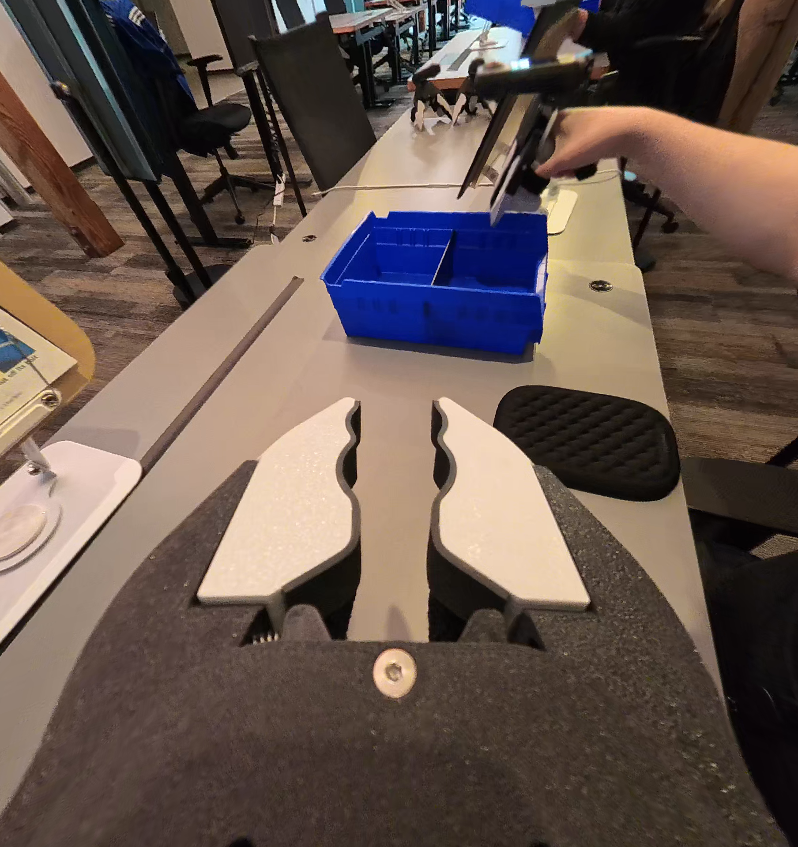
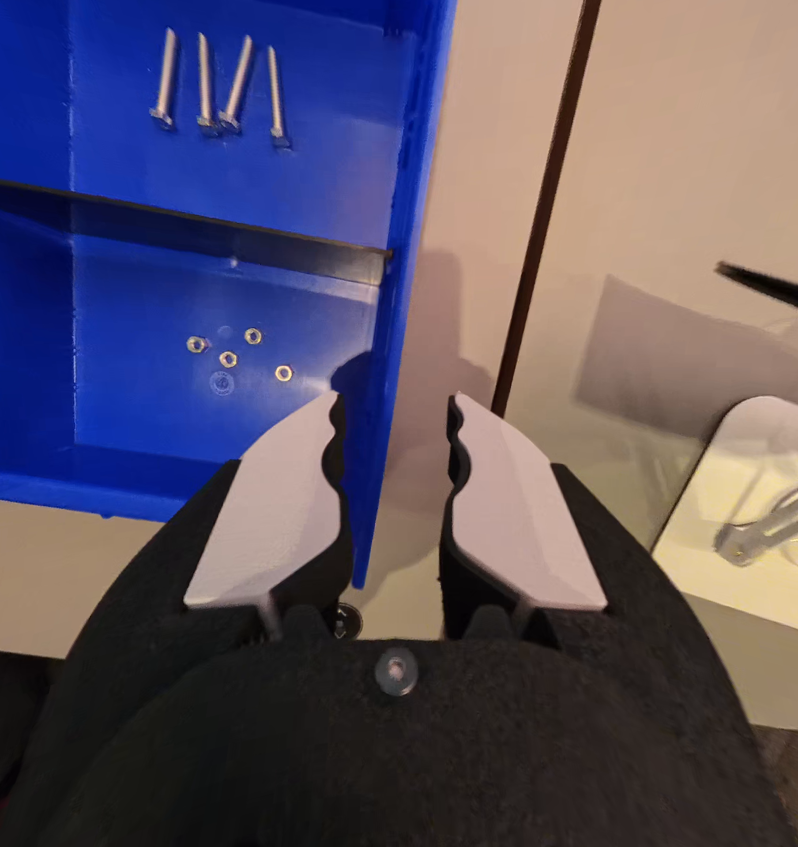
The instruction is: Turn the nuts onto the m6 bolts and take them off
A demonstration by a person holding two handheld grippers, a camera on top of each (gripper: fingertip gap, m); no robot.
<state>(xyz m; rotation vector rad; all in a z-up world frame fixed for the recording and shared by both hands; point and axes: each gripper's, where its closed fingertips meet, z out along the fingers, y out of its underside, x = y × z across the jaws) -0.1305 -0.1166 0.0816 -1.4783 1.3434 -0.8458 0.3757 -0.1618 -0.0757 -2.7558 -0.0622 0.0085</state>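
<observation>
A blue divided bin [image 1: 438,284] stands on the grey table. In the right wrist view the bin [image 2: 401,321] holds several silver bolts [image 2: 218,82] in the far compartment and several small nuts [image 2: 228,359] in the near one. My right gripper [image 2: 393,403] is open and empty, looking down over the bin's near right wall. In the left wrist view it hangs above the bin's far right corner [image 1: 507,201], held by a hand. My left gripper [image 1: 396,408] is open and empty, low over the table, well short of the bin.
A black padded rest [image 1: 587,442] lies right of my left gripper. A white stand base [image 1: 44,495] with a tilted sign sits at the left. A white base [image 2: 750,513] lies right of the bin. A dark groove [image 1: 232,371] runs along the table. The left gripper's tips are roughly 55 cm from the right gripper's.
</observation>
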